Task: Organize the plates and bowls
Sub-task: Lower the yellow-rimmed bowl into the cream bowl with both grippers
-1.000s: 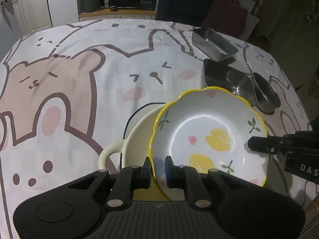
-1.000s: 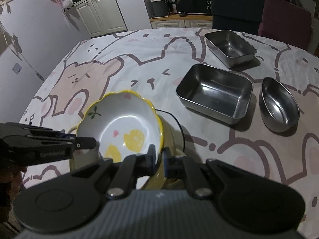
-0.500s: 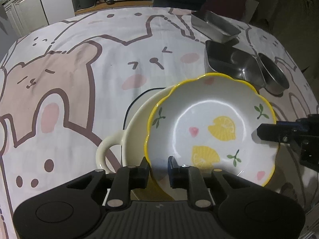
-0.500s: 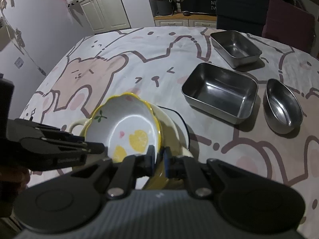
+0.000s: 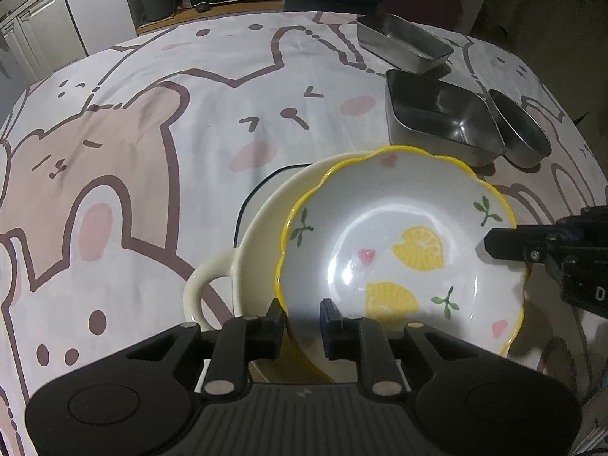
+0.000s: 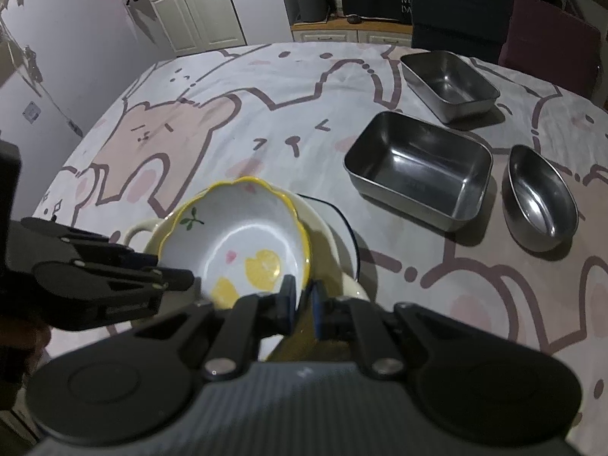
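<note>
Left tool: the left tool point(image 5: 302, 317) straddled the near-left rim of the lemon bowl point(image 5: 395, 250) with its fingers parted, the left finger point(image 5: 274, 317) outside the rim and the right one over the bowl's inner wall; daylight showed beside the rim, so it read as released
Right tool: the right tool point(image 6: 302, 298) was clenched on the near-right rim of the lemon bowl point(image 6: 243, 243), one finger inside the bowl and one outside; in the left wrist view its fingers point(image 5: 505, 243) reached in from the right onto the bowl's rim
Lemon bowl: white with a scalloped yellow edge, lemon and leaf prints, tilted and sitting in the cream bowl point(image 5: 262, 228)
Cream bowl: larger, with a loop handle point(image 5: 201, 285) on its left side, resting on a white plate with a dark rim line point(image 6: 347, 228) on the counter point(image 5: 152, 121)
Counter: covered by a cloth printed with bears and rabbits
Large steel tray: the rectangular steel tray point(image 6: 418, 167) stood on the cloth to the far right of the stacked bowls, empty
Small steel tray: a smaller steel tray point(image 6: 450, 85) stood farther away, apart from the large one
Oval steel dish: the oval steel dish point(image 6: 539, 197) stood just right of the large tray
Background: white cabinets point(image 6: 197, 15) and dark chairs point(image 6: 459, 11) stood beyond the far edge of the counter
</note>
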Action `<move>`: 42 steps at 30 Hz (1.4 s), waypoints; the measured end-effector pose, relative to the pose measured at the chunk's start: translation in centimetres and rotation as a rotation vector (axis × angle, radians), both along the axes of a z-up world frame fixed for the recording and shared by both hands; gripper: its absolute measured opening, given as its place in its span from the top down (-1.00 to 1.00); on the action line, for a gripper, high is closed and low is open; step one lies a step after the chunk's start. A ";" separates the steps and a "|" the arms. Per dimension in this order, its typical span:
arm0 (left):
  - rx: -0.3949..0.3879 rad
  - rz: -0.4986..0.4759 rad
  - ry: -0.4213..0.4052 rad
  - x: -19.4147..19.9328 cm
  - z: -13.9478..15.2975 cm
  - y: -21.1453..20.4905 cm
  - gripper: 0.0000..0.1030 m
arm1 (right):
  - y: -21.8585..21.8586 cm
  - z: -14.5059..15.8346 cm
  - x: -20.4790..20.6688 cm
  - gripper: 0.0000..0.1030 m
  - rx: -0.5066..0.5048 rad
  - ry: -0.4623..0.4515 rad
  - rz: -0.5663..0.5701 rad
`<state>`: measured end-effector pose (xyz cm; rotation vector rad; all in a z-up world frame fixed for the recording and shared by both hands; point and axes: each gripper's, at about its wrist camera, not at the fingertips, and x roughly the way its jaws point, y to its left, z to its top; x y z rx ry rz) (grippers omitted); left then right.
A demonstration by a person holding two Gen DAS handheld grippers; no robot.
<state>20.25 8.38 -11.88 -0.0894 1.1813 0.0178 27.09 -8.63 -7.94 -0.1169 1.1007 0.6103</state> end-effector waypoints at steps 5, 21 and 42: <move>-0.022 0.003 -0.002 -0.1 0.0 0.5 0.60 | 0.1 -0.3 0.2 0.81 -0.016 0.003 -0.004; -0.054 0.012 -0.023 -0.8 0.4 1.3 0.60 | 0.8 -1.0 0.3 0.84 -0.060 0.000 0.007; -0.069 0.032 -0.039 -1.2 0.8 2.2 0.60 | 1.1 -2.6 1.8 0.86 -0.035 0.099 -0.056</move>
